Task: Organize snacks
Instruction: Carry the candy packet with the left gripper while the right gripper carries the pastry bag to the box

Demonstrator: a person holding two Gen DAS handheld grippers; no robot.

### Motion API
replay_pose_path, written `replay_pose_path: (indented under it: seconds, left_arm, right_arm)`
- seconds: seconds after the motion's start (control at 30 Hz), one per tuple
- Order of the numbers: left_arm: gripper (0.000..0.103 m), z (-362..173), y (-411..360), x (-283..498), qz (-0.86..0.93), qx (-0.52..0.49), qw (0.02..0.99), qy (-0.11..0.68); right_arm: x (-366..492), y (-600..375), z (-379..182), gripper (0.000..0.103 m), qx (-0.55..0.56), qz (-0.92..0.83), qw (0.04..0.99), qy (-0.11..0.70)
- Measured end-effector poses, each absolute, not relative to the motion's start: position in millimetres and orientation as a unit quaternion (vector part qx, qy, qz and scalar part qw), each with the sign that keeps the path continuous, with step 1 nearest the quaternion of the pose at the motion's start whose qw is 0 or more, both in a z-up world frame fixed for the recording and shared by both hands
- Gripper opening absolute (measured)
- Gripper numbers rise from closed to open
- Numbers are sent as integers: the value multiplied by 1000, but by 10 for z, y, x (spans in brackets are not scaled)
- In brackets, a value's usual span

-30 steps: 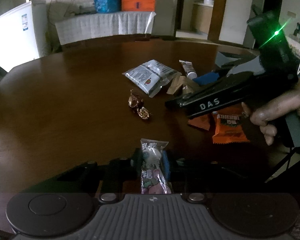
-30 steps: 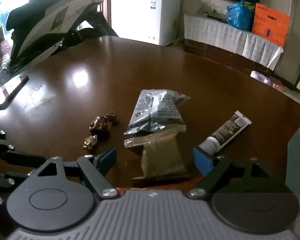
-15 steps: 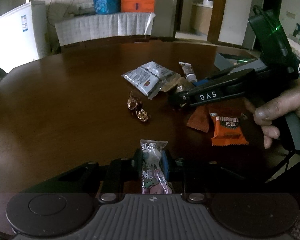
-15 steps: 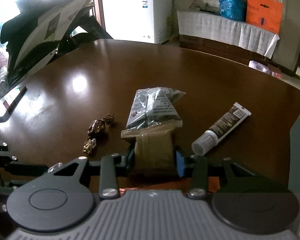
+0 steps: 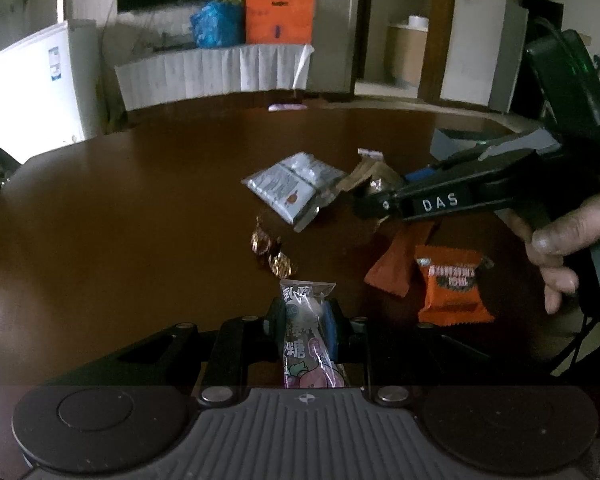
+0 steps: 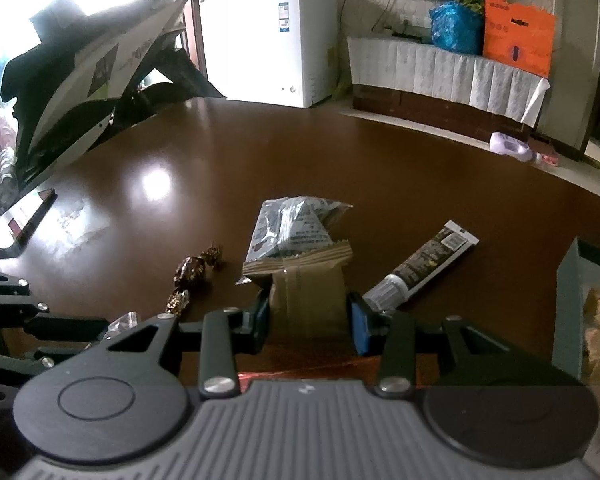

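My left gripper (image 5: 304,316) is shut on a pink-and-white candy packet (image 5: 305,294) that sticks out forward between its pads, just above the brown table (image 5: 120,220). My right gripper (image 6: 309,316) is shut on a tan snack packet (image 6: 306,280), with both blue pads pressing its sides. In the left wrist view the right gripper (image 5: 374,202) reaches in from the right, held by a hand (image 5: 572,236). A silver packet (image 6: 296,220) overlaps the tan packet's far end. Foil-wrapped chocolates (image 5: 270,248) lie between the two grippers.
Two orange packets (image 5: 452,284) lie under the right gripper's body. A dark tube (image 6: 420,268) lies right of the tan packet, beside a grey box (image 6: 572,300). A flat dark object (image 6: 24,228) lies at the table's left, a white item (image 6: 512,146) at its far edge.
The right gripper's jaws went from wide open around the tan packet to pressed on its sides. The left gripper kept its hold on the candy packet and hardly moved.
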State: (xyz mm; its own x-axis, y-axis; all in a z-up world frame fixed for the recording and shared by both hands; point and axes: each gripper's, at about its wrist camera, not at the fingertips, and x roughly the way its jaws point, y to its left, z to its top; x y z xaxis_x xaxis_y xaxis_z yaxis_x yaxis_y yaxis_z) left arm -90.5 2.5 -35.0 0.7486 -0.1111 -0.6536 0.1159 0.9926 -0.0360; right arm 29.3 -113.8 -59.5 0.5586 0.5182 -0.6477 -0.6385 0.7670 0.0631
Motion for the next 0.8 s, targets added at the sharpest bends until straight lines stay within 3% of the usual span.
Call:
replay_pose_path:
  seconds: [0.8]
  left_arm:
    - [22, -158, -318, -721, -77, -4, 949, 305]
  right_arm:
    - [139, -1449, -273, 41, -69, 322, 895, 300]
